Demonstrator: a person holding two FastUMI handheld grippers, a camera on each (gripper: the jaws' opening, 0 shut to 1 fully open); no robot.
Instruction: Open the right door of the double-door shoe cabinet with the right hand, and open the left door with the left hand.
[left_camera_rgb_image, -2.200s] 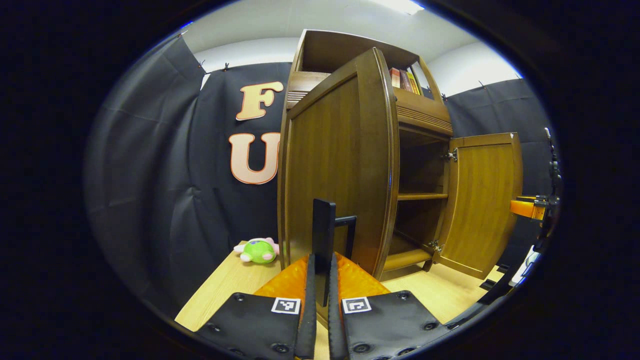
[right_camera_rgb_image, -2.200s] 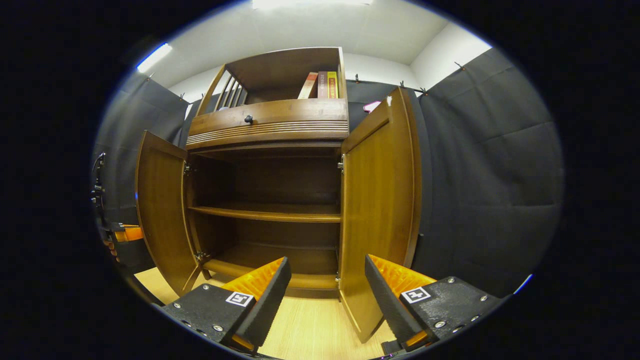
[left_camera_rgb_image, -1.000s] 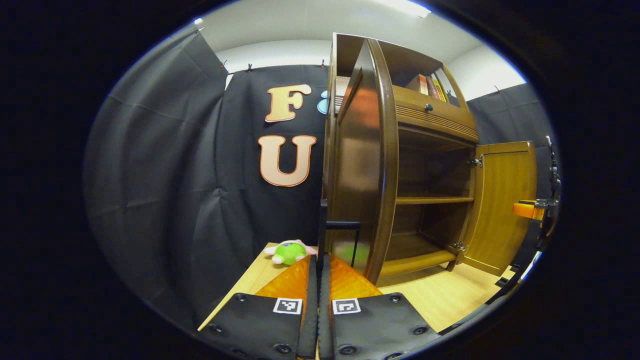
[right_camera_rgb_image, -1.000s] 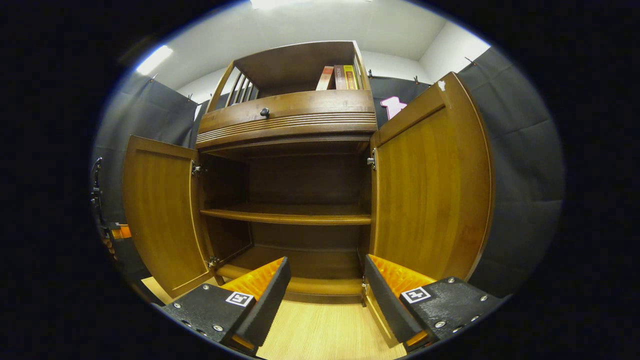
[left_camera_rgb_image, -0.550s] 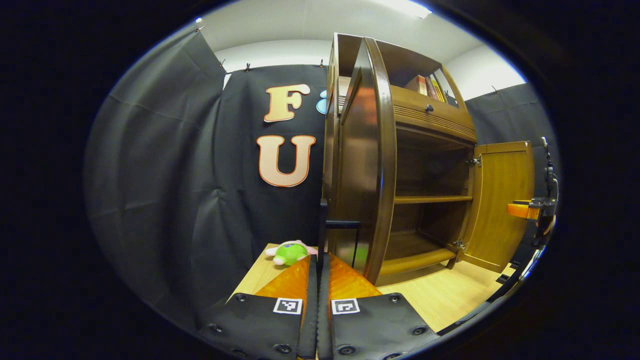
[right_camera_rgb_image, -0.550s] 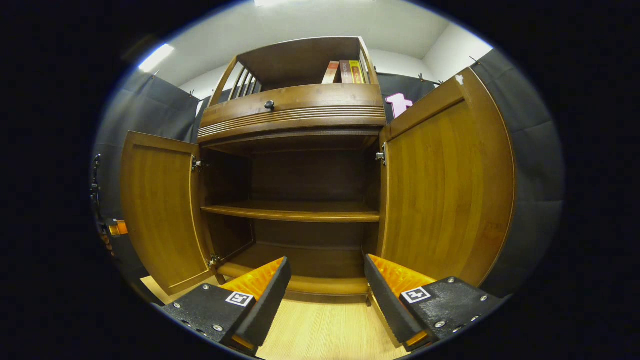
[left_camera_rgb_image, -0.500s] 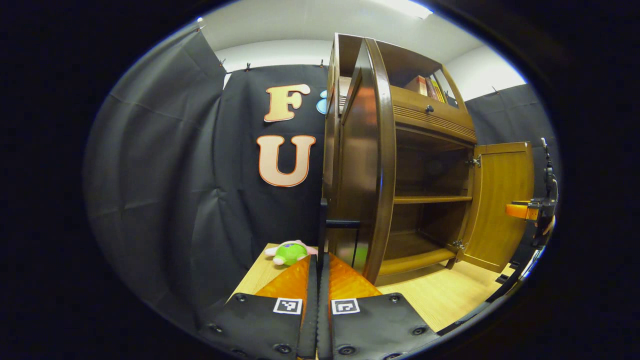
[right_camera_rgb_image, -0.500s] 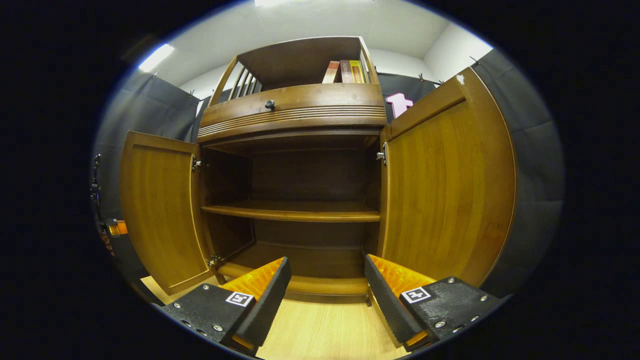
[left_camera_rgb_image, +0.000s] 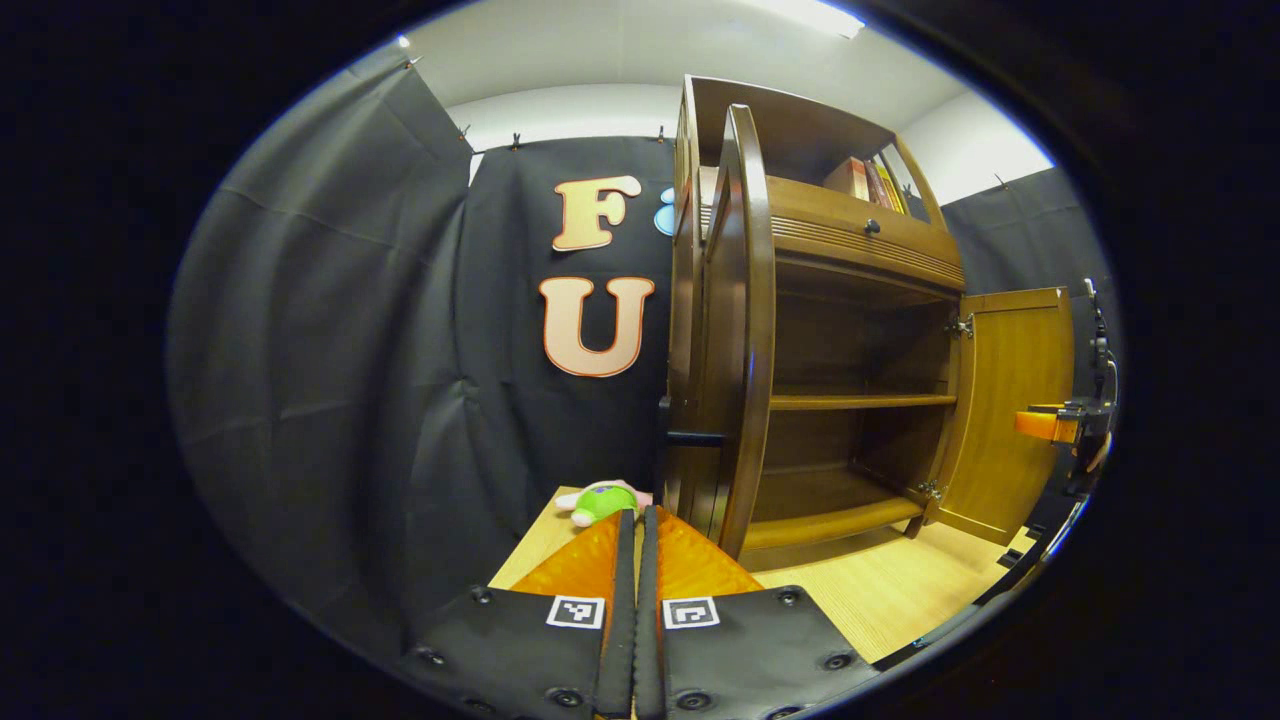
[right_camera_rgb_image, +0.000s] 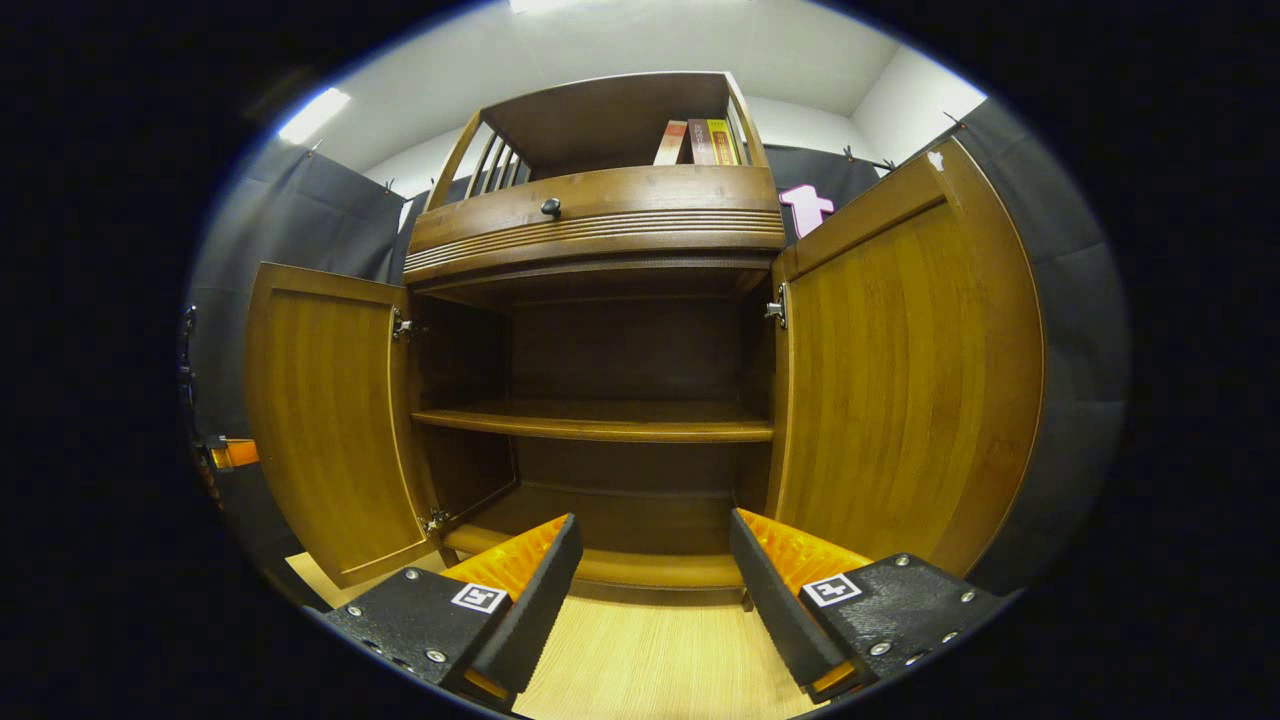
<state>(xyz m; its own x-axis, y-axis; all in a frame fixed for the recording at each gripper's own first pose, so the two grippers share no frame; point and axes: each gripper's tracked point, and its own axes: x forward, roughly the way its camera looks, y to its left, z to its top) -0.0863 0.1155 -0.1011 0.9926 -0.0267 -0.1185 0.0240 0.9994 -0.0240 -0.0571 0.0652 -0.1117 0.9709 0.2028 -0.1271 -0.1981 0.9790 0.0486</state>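
Nearest, the left claw (left_camera_rgb_image: 637, 540) is pressed shut on nothing; the right claw (right_camera_rgb_image: 655, 560) gapes wide, empty. Beyond, the left door (left_camera_rgb_image: 735, 330) and right door (right_camera_rgb_image: 905, 390) stand upright, swung outward. Probably stiff, hinged wood; best held by the dark handle (left_camera_rgb_image: 692, 438).

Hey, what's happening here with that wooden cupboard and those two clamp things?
A person is working a shoe cabinet with a two-fingered gripper in each hand. Both doors stand open: the left door and the right door are swung wide. The right gripper faces the shelves with its fingers spread, holding nothing. The left gripper has its fingers closed, seemingly just short of the left door's handle.
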